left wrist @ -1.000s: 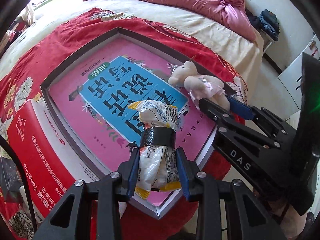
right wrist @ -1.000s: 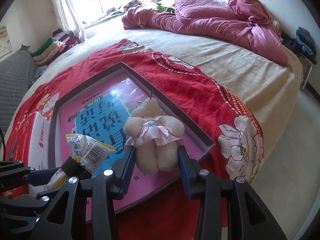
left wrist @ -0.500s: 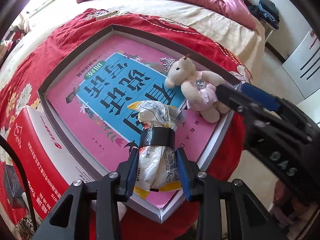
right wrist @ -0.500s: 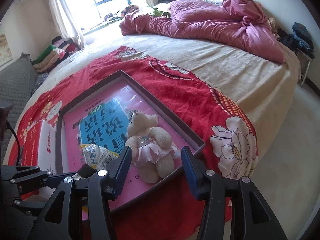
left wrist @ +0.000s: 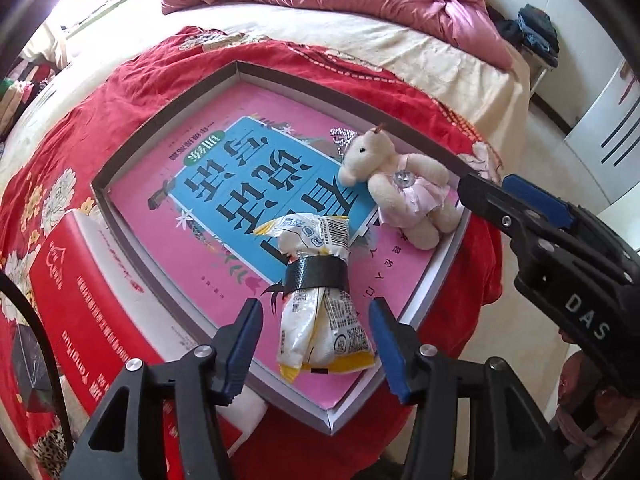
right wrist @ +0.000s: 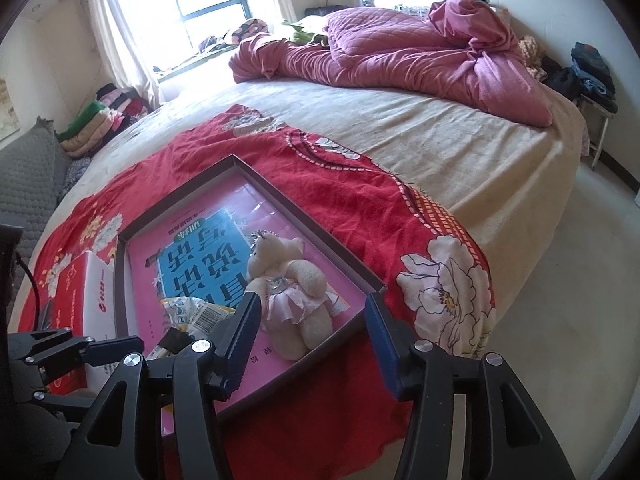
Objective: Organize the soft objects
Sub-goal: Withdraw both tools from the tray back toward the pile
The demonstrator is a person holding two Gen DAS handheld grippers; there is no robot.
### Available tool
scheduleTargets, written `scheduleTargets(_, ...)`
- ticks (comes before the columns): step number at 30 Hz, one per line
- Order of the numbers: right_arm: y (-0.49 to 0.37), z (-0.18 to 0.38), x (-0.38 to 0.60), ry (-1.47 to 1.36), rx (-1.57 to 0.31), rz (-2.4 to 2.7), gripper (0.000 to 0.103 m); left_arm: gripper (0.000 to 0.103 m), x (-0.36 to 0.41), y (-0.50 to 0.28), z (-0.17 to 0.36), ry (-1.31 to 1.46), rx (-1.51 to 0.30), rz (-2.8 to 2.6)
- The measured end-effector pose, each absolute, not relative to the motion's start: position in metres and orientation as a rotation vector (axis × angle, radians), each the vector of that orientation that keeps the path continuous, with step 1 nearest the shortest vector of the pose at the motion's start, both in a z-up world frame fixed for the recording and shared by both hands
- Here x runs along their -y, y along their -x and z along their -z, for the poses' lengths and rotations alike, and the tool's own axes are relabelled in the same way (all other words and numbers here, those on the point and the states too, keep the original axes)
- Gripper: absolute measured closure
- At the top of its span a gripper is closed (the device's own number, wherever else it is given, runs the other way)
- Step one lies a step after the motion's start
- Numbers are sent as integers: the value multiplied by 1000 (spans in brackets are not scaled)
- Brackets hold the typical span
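L tongs: wide open, holding nothing; blue pads either side of snack pack, not touching it.
R tongs: wide open, empty; teddy's legs lie between the pads, no contact seen.
Snack pack: yellow/white bag w/ black tape band round its middle, lying in tray near the near corner.
Teddy: cream plush in pink skirt, on its back, by tray's R edge; apart from the pack.
Tray: shallow dark-rimmed box, pink/blue printed sheet on its floor; sits on red floral blanket at the bed's near edge.
Step (judged): both soft items look set down in tray, both tongs released.
Next (judged): pull tongs straight back w/o dragging items; if more to sort, find next item. None obvious.
Beside tray: red/white carton, along its L edge.
Bed: beige sheet, bunched pink quilt at far end.
Room: bright window w/ curtains, folded clothes stacked below it, pale floor to R.
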State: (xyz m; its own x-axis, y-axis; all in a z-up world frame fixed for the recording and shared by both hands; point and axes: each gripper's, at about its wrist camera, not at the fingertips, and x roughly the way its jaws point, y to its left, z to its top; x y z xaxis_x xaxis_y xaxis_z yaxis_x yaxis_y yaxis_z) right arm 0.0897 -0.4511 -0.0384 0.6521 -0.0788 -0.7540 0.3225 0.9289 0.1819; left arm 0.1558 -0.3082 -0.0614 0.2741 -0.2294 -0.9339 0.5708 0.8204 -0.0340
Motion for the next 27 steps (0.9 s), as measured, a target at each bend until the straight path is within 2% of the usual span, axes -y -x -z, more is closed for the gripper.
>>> scheduleTargets(2, -88, 36, 451, -311, -829, 242, 47, 46, 304, -153, 58, -332, -1169, 539)
scheduleTargets(7, -84, 28, 447, -300, -813, 253, 36, 36, 291, -142, 45, -291, -1148, 537)
scheduleTargets(11, -82, 18, 438, -266, -798, 258, 34, 35, 279, -132, 31, -251, -1117, 533)
scheduleTargets(14, -80, 11, 430, -239, -788, 255, 34, 28, 270, -123, 19, -243, -1093, 525)
scheduleTargets(27, -65, -31, 397, -185, -707, 257, 27, 27, 208, -99, -21, -185, -1015, 428)
